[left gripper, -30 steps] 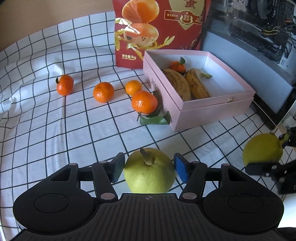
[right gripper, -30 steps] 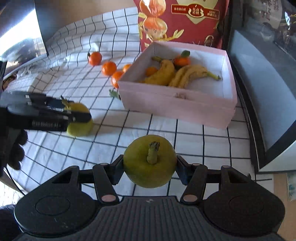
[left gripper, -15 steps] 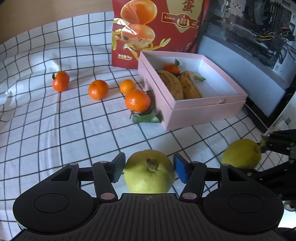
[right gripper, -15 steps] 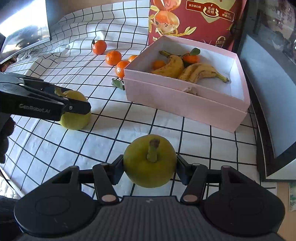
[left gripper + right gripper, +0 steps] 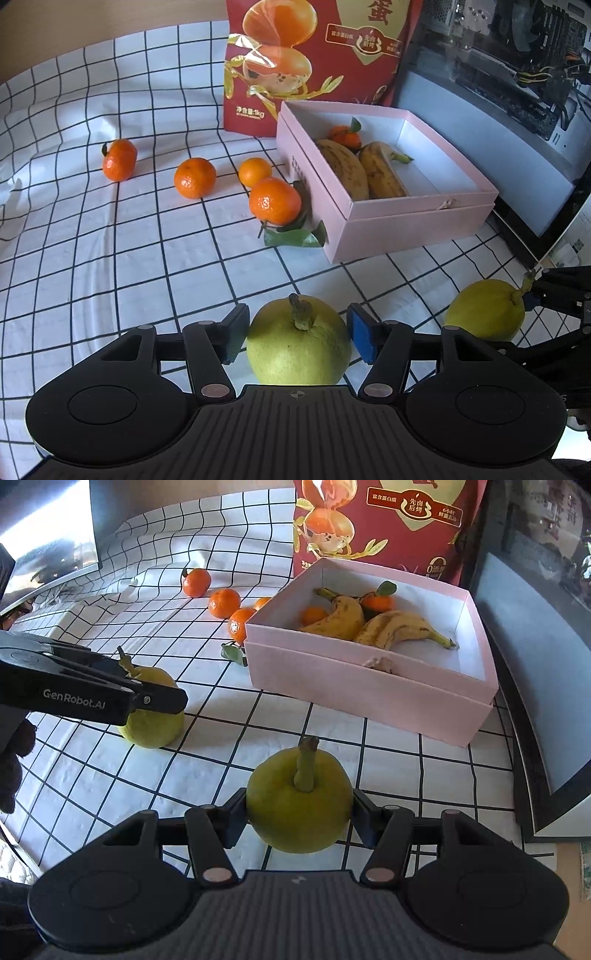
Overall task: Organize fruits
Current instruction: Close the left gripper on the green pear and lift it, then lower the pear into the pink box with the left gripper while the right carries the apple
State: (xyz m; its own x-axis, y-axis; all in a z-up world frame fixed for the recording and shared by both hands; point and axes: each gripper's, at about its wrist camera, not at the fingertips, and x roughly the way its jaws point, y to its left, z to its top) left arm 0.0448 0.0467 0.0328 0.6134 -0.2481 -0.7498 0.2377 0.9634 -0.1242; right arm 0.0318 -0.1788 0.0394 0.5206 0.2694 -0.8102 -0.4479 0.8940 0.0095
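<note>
We've got the right gripper clamped tight on one pear while the left gripper sits open around the other pear on the cloth, so lifting toward the pink box now could roll it away.

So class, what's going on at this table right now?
A person is sorting fruit with two handheld tools. The right tool grips one green pear; the left tool straddles another pear, its pads slightly apart from it. The pink box already holds bananas and tangerines. Four tangerines lie loose on the cloth.
</note>
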